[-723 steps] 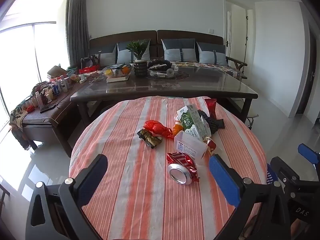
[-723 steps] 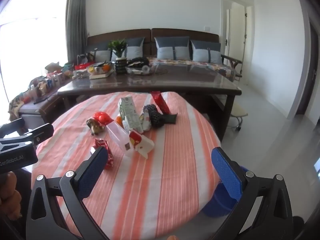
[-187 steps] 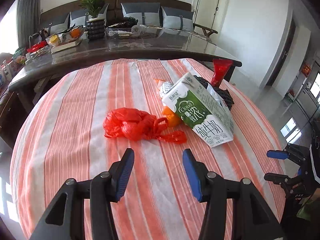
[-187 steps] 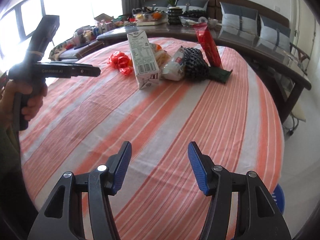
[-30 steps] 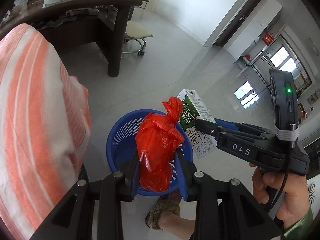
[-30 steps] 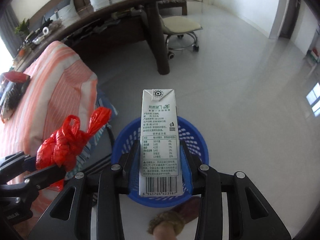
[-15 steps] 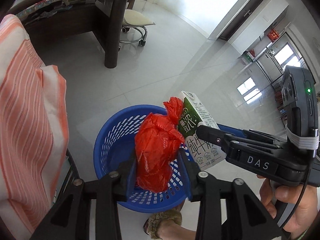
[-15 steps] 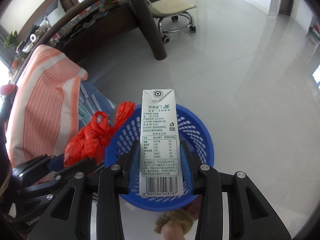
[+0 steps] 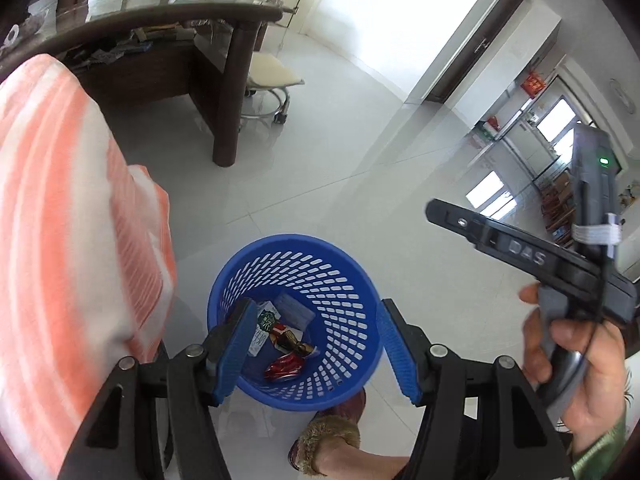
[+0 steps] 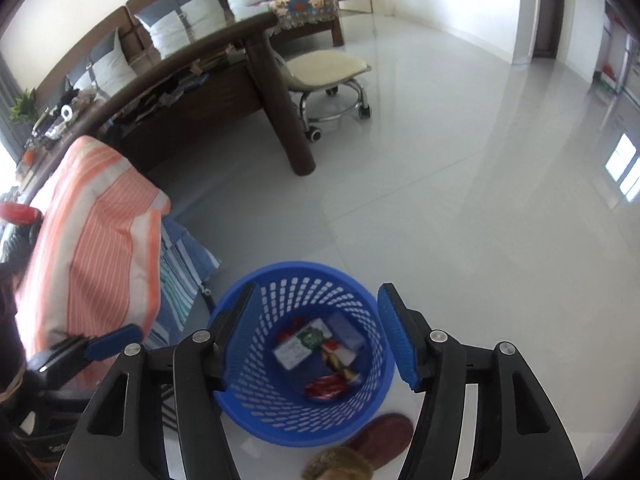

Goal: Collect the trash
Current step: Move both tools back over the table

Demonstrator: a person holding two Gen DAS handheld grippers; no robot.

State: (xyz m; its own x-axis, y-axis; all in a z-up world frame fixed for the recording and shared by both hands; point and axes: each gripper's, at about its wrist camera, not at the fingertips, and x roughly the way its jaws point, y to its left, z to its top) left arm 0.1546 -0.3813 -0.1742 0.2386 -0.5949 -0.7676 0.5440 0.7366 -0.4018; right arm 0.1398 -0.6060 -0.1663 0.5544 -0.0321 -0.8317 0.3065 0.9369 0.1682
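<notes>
Trash now lies in blue basket (image 10: 240, 408) on floor: milk carton (image 10: 303, 342) and wrappers, all light, crushable; carton stiff, best pinched across flat sides. Left gripper (image 9: 316, 350) and right gripper (image 10: 318, 338) jaws have just been opening; nothing between them.

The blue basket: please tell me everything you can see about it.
The basket is round, blue, plastic-looking, its wall pierced with rows of small holes. It stands upright on the pale glossy floor, beside the striped tablecloth, with a slipper at its base. Inside lie a milk carton, wrappers and a crushed red can.
</notes>
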